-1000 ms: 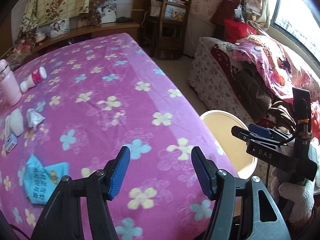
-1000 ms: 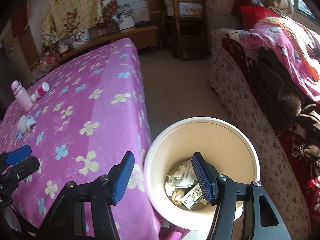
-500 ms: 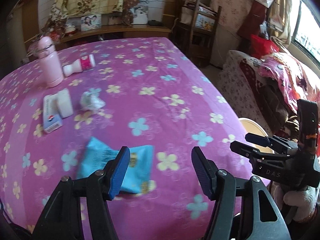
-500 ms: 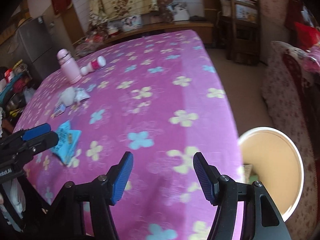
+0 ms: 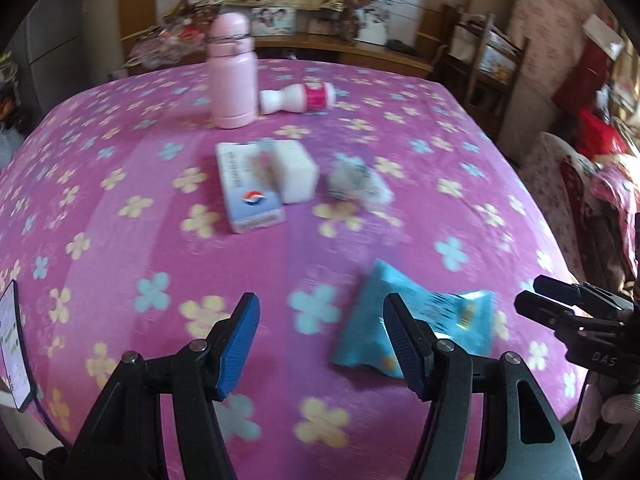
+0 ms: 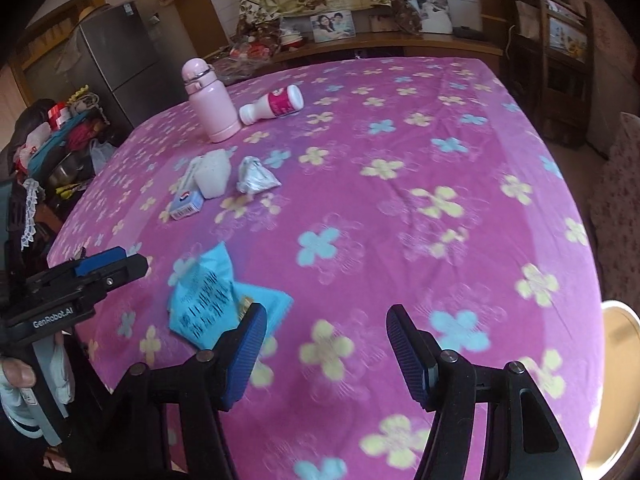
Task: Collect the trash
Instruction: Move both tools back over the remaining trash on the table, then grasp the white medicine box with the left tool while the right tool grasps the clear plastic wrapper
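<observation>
1. Trash on the purple flowered tablecloth (image 6: 400,152): a blue wrapper (image 6: 212,300) lies flat near the front edge; a crumpled silver wrapper (image 6: 256,176), a white block (image 6: 214,174) and a small carton (image 6: 186,202) lie farther back, in front of an upright pink flask (image 6: 210,100) and a toppled white-and-pink bottle (image 6: 274,104).
2. Left gripper (image 5: 320,344): jaws about half open, nothing between the pads. The blue wrapper (image 5: 416,320) lies just right of its right finger, partly behind it.
3. Right gripper (image 6: 326,352): jaws about half open, empty. The blue wrapper lies just left of its left finger, touching it in the view.
4. Key relation: the wrapper sits between the two grippers, centred in neither jaw gap. Its long axis appears to run from far-left to near-right in the right wrist view.
5. Judgement: either gripper is near enough; a short sideways shift should bring the jaws across the wrapper's narrow width.
6. Bin (image 6: 620,356): only its rim shows, at the table's near right edge.
</observation>
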Tool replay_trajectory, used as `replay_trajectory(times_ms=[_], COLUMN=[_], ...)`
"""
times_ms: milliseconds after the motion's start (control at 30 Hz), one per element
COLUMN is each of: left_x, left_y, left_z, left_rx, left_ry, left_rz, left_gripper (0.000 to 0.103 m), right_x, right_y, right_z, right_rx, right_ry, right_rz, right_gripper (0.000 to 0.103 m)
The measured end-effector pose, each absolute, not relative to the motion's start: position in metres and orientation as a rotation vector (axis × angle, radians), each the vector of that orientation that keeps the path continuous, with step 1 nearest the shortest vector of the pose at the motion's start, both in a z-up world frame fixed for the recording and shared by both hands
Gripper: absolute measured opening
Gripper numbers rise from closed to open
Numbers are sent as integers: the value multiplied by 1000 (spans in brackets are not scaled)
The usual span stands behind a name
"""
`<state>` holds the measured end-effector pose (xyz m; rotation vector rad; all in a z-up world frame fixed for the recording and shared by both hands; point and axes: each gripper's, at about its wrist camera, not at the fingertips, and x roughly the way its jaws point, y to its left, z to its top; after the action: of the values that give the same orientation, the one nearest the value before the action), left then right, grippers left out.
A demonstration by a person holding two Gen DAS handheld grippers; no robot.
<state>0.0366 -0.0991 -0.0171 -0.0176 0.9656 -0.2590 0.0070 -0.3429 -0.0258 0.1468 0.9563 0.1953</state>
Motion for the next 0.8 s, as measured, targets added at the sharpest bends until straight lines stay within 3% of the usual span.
replay_trajectory(times_ms=[300, 800], left_x=[97, 180], left_y=[-65, -61], left_z=[-31, -59], left_rx=[-125, -108], left_ry=[983, 1042], left_rz=[-222, -74], left_gripper=[74, 74], right_x=[71, 149], right_y=[-304, -269], right_z=[-23, -36], right_rx=[113, 65], right_ry=[962, 984], right_rz=[247, 283], right_gripper=[66, 67])
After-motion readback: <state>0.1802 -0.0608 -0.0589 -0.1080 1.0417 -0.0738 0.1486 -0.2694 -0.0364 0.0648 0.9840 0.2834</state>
